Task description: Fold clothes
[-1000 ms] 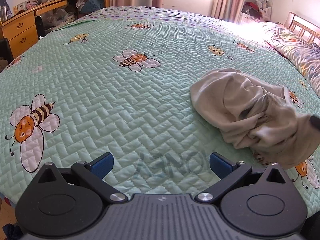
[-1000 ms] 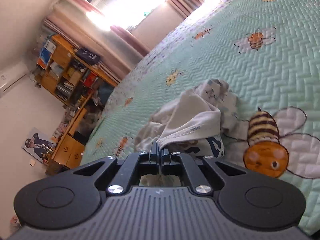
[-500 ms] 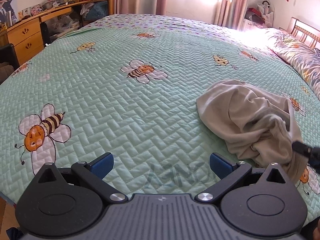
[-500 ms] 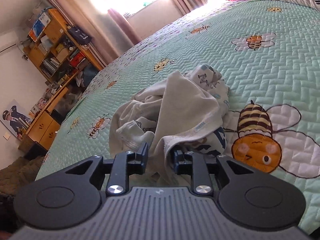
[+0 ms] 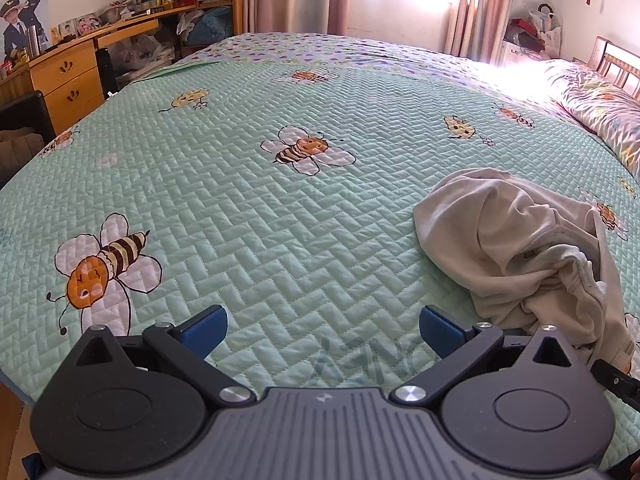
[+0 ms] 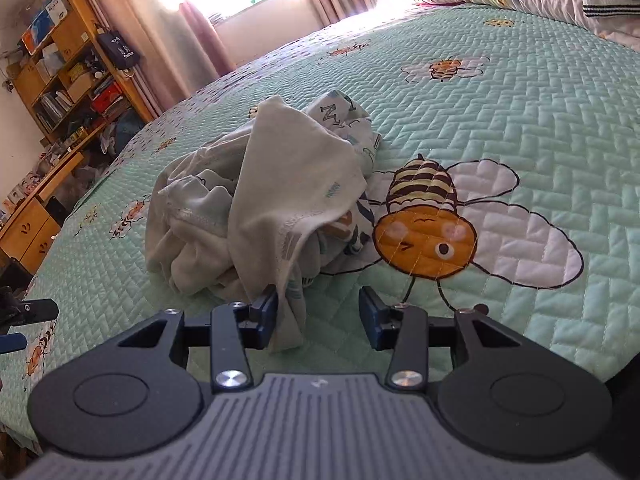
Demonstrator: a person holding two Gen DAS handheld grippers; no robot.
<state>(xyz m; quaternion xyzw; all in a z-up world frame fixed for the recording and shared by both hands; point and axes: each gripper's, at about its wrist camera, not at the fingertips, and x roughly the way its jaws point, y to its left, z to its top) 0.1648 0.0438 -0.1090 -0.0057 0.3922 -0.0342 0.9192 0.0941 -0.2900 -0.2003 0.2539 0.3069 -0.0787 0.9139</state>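
Both grippers — left gripper (image 5: 323,330), right gripper (image 6: 318,316) — have jaws released; crumpled shirt (image 6: 260,196) lies on the bed (image 5: 280,220).

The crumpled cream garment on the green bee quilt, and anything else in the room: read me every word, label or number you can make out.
"N": a blue printed letter on the crumpled cream garment, at its far fold; the neighbouring letters are creased and unreadable.
Small tag inside the garment, left wrist view: too small to read.
Faint watermark-like lettering over the green bee quilt between the left gripper's fingers: too faint to read.
Books and boxes on the wooden shelves: blurred.
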